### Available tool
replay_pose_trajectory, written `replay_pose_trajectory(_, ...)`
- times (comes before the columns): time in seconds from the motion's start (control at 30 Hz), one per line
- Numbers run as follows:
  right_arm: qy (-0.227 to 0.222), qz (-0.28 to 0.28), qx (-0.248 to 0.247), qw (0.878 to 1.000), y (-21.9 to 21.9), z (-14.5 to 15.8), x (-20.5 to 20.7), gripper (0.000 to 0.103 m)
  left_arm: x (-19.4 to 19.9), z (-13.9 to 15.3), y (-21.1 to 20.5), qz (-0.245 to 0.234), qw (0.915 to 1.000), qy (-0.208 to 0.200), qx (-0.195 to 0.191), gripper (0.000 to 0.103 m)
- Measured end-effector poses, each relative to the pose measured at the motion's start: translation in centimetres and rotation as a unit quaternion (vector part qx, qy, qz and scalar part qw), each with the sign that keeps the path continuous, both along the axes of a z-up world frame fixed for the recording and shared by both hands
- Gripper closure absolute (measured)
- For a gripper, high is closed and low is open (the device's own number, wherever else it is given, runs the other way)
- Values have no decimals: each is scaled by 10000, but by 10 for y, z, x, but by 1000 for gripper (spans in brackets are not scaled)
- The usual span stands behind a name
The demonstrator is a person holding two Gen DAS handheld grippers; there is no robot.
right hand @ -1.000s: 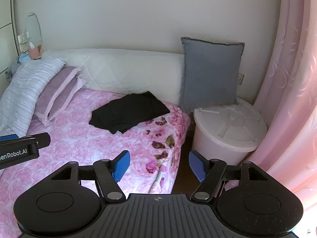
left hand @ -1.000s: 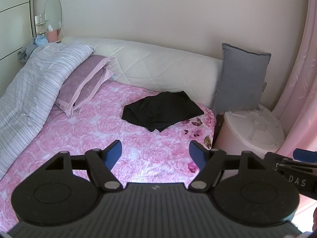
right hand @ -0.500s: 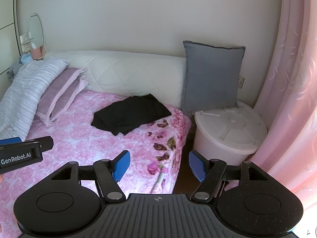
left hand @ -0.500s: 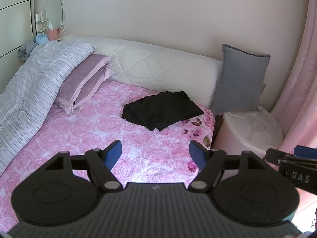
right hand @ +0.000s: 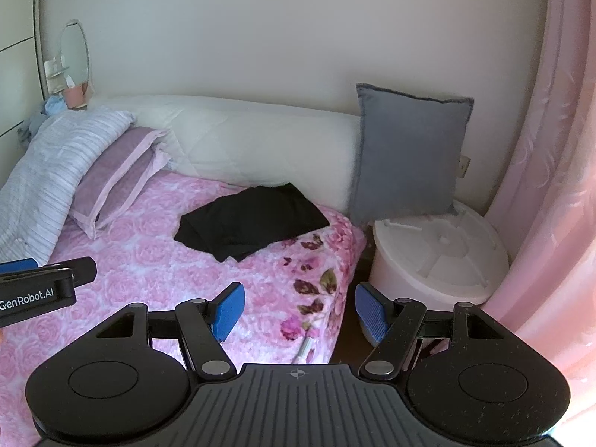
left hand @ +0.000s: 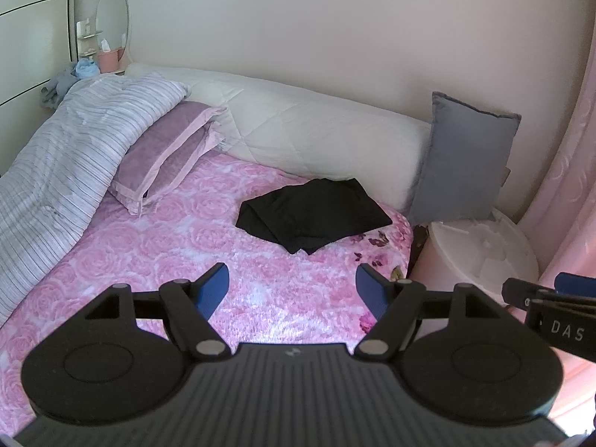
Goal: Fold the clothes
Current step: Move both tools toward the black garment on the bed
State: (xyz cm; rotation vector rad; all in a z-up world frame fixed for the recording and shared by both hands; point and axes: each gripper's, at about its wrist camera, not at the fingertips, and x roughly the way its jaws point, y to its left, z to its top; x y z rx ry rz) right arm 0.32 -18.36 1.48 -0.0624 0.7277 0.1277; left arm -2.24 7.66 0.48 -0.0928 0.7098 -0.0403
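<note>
Left gripper [left hand: 291,290]: my matte black tongs, two round discs at the base, a ribbed grey plate between them.
Left fingers [left hand: 214,288]: dark blue pads on black angled links, silver rivets at the pivots.
Right gripper [right hand: 300,311]: same black build (dusty with pale specks).
Right fingers [right hand: 369,313]: brighter blue pads, textured face.
Markings: white "GenRobot.AI" on my left tong's side, "DAS" on my right's.
</note>
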Motion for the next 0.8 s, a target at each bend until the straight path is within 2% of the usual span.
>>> replay_pose_trajectory(0.47,116,-1,-45,9999,20,-13,35,34,32,-11,2,129,9998,115,44,31)
replay_pose_trajectory(0.8,189,47,-30,9998,13,-29,67,34,70,-23,-7,279,9991,279,141,31)
